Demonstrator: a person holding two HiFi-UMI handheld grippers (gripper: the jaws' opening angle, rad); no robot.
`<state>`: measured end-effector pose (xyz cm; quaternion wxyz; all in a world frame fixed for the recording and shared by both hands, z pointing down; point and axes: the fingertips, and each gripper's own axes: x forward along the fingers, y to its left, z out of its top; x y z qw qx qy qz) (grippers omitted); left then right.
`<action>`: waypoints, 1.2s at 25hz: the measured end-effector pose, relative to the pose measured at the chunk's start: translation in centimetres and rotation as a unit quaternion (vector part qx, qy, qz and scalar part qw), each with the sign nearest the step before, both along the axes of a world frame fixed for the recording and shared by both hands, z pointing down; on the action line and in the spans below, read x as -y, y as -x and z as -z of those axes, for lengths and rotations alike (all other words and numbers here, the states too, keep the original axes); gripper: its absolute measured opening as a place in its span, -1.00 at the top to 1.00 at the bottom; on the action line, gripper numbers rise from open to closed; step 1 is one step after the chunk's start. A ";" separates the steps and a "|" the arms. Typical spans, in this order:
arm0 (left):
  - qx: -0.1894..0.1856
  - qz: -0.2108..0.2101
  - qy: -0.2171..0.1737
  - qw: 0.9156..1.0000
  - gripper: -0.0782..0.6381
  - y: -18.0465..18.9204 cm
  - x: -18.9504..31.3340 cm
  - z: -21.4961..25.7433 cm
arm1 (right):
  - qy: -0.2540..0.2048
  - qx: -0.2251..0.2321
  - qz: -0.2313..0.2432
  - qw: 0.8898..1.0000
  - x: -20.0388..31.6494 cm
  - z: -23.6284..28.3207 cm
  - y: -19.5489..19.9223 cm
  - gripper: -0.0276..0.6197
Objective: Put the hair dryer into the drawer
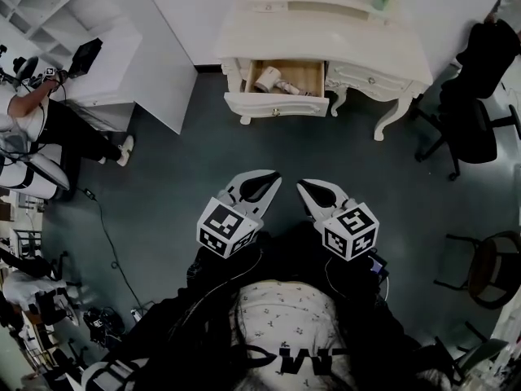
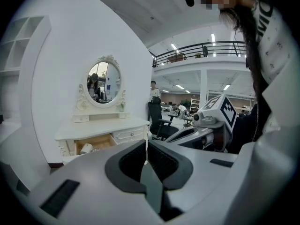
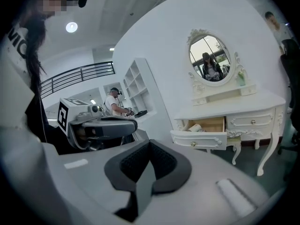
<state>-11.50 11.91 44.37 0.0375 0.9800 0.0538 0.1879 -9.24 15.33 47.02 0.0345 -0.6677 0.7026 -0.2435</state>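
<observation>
The cream hair dryer lies inside the open drawer of the white dressing table at the far side of the floor. From the gripper views the hair dryer also shows in the pulled-out drawer. My left gripper and right gripper hang side by side near my body, well short of the table, pointing toward it. Both are shut with nothing between their pads. In their own views the left gripper and right gripper show the jaws pressed together.
Black office chairs stand right of the table, another chair lower right. A seated person is at the left by a white shelf unit. Cables trail on the dark floor. An oval mirror tops the table.
</observation>
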 end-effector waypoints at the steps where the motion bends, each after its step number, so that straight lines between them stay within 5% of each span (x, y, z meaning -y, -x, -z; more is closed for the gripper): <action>1: -0.001 -0.002 0.001 1.000 0.78 0.3 0.2 0.0 | 0.001 -0.001 0.000 1.000 0.3 0.1 0.4 0.89; 30: -0.018 -0.032 0.024 0.999 0.78 2.9 6.1 1.4 | 0.034 -0.019 -0.015 0.999 6.4 0.8 3.2 0.89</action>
